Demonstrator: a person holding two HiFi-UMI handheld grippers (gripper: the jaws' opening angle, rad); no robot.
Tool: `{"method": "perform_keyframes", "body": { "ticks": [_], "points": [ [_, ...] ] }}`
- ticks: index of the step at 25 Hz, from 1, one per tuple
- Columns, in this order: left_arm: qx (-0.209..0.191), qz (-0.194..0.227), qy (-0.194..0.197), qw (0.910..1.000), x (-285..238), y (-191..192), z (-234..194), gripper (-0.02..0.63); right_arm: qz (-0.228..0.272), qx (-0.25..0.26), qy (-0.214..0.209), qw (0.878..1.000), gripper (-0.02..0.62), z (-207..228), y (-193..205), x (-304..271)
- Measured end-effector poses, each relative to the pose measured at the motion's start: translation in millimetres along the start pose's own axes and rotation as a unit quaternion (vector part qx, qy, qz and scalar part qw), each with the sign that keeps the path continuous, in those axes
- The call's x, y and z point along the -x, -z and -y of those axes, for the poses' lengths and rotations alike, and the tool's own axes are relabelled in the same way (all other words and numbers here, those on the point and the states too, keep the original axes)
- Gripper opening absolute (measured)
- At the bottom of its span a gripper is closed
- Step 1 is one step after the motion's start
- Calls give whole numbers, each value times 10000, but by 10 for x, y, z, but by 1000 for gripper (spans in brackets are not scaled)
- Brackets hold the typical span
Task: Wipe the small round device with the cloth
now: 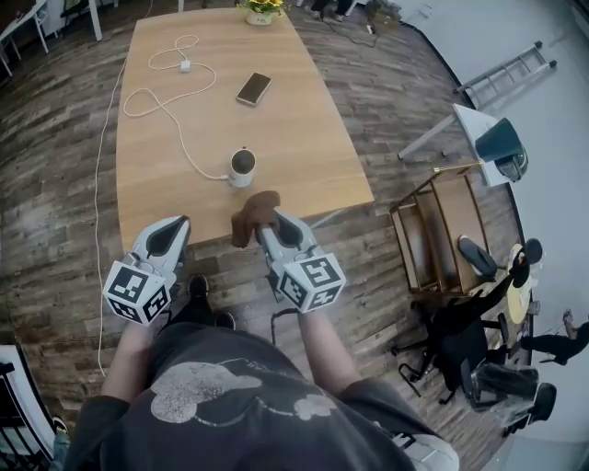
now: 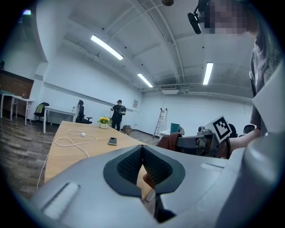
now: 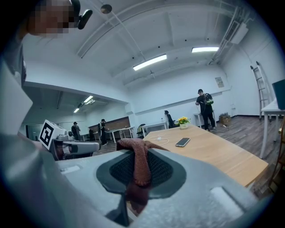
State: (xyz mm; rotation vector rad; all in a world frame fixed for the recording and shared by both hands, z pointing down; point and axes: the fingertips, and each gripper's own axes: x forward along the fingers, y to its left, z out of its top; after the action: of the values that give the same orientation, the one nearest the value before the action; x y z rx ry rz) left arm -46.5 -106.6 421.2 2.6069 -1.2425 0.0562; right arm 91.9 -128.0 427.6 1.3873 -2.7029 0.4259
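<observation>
The small round device [image 1: 242,166], white with a dark top, stands on the wooden table [image 1: 304,147] near its front edge, with a white cable [image 1: 166,106] plugged into it. My right gripper [image 1: 273,219] hangs just in front of the table edge, shut on a brown cloth [image 1: 255,214] that droops over its tips. In the right gripper view the cloth [image 3: 140,162] lies pinched between the dark pads. My left gripper [image 1: 168,237] is to the left, below the table edge, shut and empty [image 2: 142,150]. Both gripper views hide the device.
A phone [image 1: 254,88] lies mid-table, and a flower pot [image 1: 261,11] stands at the far end. A wooden shelf unit [image 1: 442,230], a chair [image 1: 502,147] and a ladder [image 1: 511,72] stand to the right. People stand far off in the room [image 3: 205,107].
</observation>
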Motion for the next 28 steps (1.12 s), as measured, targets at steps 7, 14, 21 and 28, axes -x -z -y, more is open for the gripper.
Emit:
{"method": "perform_keyframes", "body": {
  "ticks": [7,14,21,28],
  "points": [
    [103,107,179,9997,-257,-179,-450,17,-88,92,119,9998,52,92,-167,-547],
    [142,56,422,9990,-582,-237,-853,17,-465,81,210,9987,52,234,-99,-1140],
    [150,-149,699,9973,-774,-217,-1003,17,-714,-46,621,9955,52,525,47,-1388],
    [197,-350,622,9973,-976,-121,-1045,17,-798,-274,767,9935,52,903,109,-1367]
  ]
}}
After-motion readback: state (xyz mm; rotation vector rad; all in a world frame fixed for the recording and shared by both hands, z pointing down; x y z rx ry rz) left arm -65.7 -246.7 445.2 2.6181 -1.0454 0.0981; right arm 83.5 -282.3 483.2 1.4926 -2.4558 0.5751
